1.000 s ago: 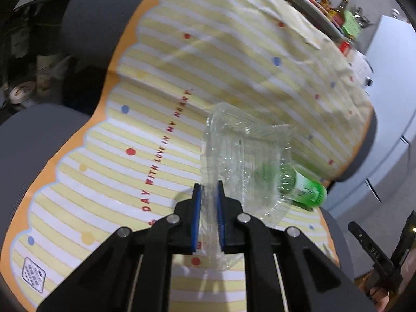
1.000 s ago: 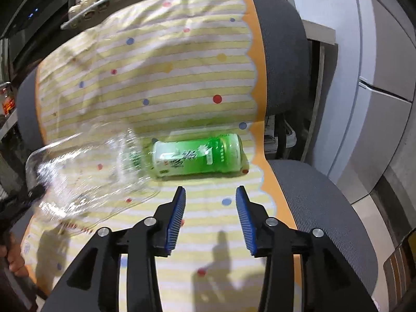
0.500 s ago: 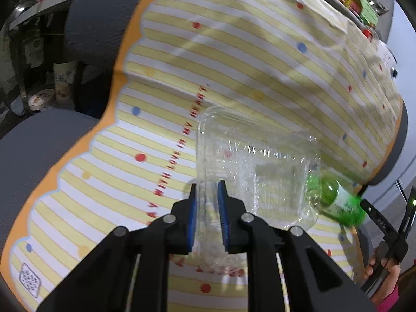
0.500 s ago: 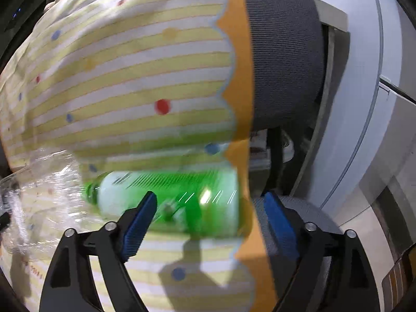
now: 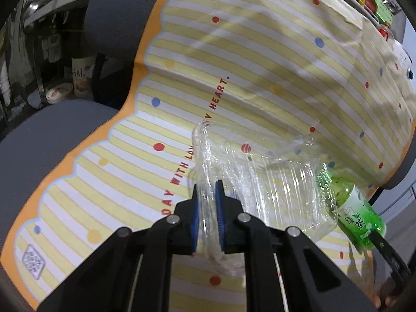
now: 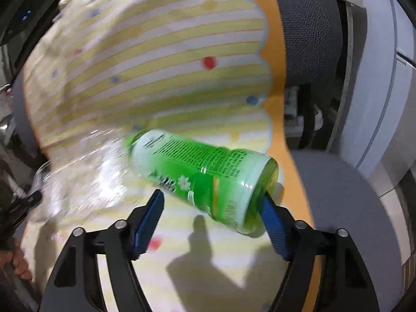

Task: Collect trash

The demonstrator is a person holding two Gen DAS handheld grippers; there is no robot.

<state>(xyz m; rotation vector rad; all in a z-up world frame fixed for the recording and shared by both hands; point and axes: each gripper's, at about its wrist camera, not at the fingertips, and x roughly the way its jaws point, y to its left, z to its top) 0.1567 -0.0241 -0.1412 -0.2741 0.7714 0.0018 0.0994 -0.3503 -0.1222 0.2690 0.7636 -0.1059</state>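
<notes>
Left gripper (image 5: 207, 215): jaws clamped on a wall of the clear plastic container (image 5: 262, 182), mouth toward the bottle. Right gripper (image 6: 212, 221): jaws have just been closing, the green bottle (image 6: 205, 174) between them, long axis across the gap; base against the right pad, left pad seems just short of the label, no firm grip yet. Bottle over the striped cloth (image 6: 156, 59), near its orange right edge on the chair seat; neck meets the container. Right hand nearer.
</notes>
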